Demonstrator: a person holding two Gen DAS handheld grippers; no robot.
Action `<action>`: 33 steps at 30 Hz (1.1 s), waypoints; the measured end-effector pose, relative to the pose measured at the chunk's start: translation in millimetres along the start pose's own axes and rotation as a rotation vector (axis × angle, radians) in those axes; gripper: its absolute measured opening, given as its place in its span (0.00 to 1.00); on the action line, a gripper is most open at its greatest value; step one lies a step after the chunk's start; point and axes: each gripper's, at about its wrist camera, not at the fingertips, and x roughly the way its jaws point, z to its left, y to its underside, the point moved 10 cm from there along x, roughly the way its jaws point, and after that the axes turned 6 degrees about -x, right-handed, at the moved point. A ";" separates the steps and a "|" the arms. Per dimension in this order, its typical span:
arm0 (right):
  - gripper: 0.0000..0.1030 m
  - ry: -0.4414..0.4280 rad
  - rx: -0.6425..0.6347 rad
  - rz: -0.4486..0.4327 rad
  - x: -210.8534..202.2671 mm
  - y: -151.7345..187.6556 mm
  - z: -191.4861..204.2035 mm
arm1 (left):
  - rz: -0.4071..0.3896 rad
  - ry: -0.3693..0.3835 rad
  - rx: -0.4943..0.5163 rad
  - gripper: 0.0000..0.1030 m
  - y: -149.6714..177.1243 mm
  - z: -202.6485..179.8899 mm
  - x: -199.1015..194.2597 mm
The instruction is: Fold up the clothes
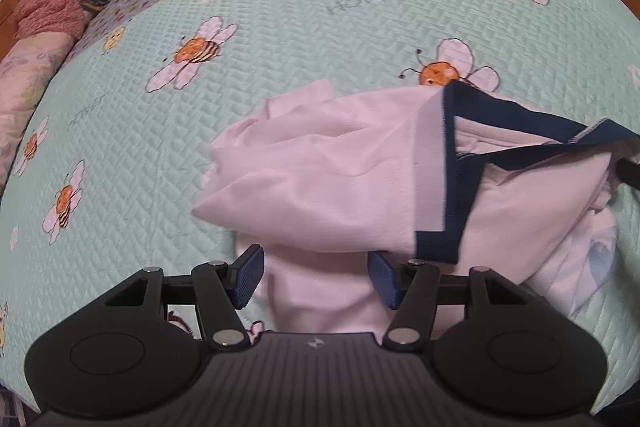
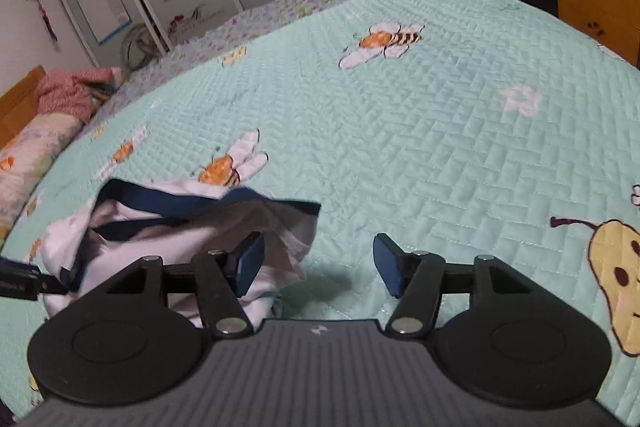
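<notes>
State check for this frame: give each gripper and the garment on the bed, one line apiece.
Left hand-held gripper: open, holding nothing, over white cloth.
Right hand-held gripper: open, empty, over the quilt.
White shirt with navy trim: crumpled in a heap, not folded.

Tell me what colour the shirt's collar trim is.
Dark navy blue collar trim, clearest in the left wrist view.

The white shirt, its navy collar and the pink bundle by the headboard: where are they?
Shirt [image 1: 320,179]: left wrist view, on its white body.
Collar [image 1: 460,163]: left wrist view, on the navy band.
Pink bundle [image 1: 52,11]: left wrist view, on its middle.
</notes>
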 end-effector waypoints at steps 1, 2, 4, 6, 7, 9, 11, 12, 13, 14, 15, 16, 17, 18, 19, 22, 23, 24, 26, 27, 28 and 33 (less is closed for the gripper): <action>0.60 0.015 -0.004 0.012 5.4 2.0 -1.7 | 0.001 0.000 0.005 0.58 -1.1 -3.6 0.0; 0.60 0.042 -0.006 0.023 10.4 4.3 -5.4 | 0.001 -0.001 0.010 0.58 -2.2 -5.3 0.4; 0.60 0.083 0.013 0.043 18.9 7.7 -15.4 | 0.000 -0.003 0.020 0.58 -4.3 -8.7 1.3; 0.60 0.065 0.037 0.043 20.0 7.9 -19.4 | 0.000 -0.003 0.024 0.58 -6.7 -10.5 2.6; 0.60 0.059 0.039 0.042 19.6 7.5 -20.0 | -0.001 -0.003 0.025 0.58 -7.6 -11.5 3.2; 0.60 0.048 0.036 0.040 16.8 7.7 -19.9 | -0.008 0.008 0.038 0.58 -9.5 -18.3 1.5; 0.60 0.026 0.055 0.033 12.2 7.3 -20.6 | -0.015 0.020 0.051 0.58 -11.4 -25.2 -0.2; 0.60 0.016 0.063 0.025 8.9 6.7 -20.7 | -0.018 0.026 0.057 0.58 -12.3 -28.7 -1.1; 0.60 0.007 0.068 0.017 5.4 6.0 -20.8 | -0.021 0.032 0.063 0.58 -13.2 -32.1 -2.0; 0.60 0.001 0.071 0.008 1.7 5.1 -20.7 | -0.025 0.038 0.070 0.58 -14.2 -35.6 -2.9; 0.60 -0.005 0.074 0.000 -2.0 4.2 -20.7 | -0.028 0.044 0.076 0.58 -15.1 -39.0 -3.8; 0.60 -0.011 0.077 -0.011 -6.0 3.3 -20.6 | -0.032 0.050 0.083 0.58 -16.0 -42.5 -4.7; 0.60 -0.019 0.078 -0.028 -11.2 2.1 -19.7 | -0.035 0.056 0.089 0.58 -16.9 -46.0 -5.6; 0.60 -0.028 0.075 -0.050 -17.1 0.1 -17.9 | -0.039 0.062 0.095 0.58 -17.8 -49.4 -6.5; 0.60 -0.037 0.069 -0.068 -22.4 -1.6 -15.6 | -0.042 0.068 0.102 0.58 -18.7 -52.9 -7.4; 0.60 -0.054 0.041 -0.092 -32.9 -5.1 -6.2 | -0.052 0.085 0.121 0.58 -21.4 -63.3 -10.1; 0.61 -0.055 0.039 -0.091 -34.5 -5.5 -4.6 | -0.056 0.091 0.127 0.58 -22.2 -66.8 -11.1; 0.61 -0.057 0.037 -0.089 -36.0 -6.0 -3.5 | -0.058 0.094 0.132 0.58 -22.7 -69.0 -11.1; 0.61 -0.054 0.040 -0.086 -37.3 -7.4 -3.8 | -0.060 0.100 0.136 0.58 -23.5 -71.8 -10.8; 0.61 -0.053 0.045 -0.088 -38.4 -8.3 -4.7 | -0.061 0.101 0.137 0.58 -23.8 -72.7 -10.5; 0.61 -0.052 0.050 -0.091 -39.3 -9.4 -5.7 | -0.063 0.101 0.141 0.58 -24.6 -72.8 -10.0; 0.62 -0.037 0.067 -0.095 -41.2 -9.5 -7.1 | -0.065 0.115 0.153 0.58 -27.3 -78.0 -8.5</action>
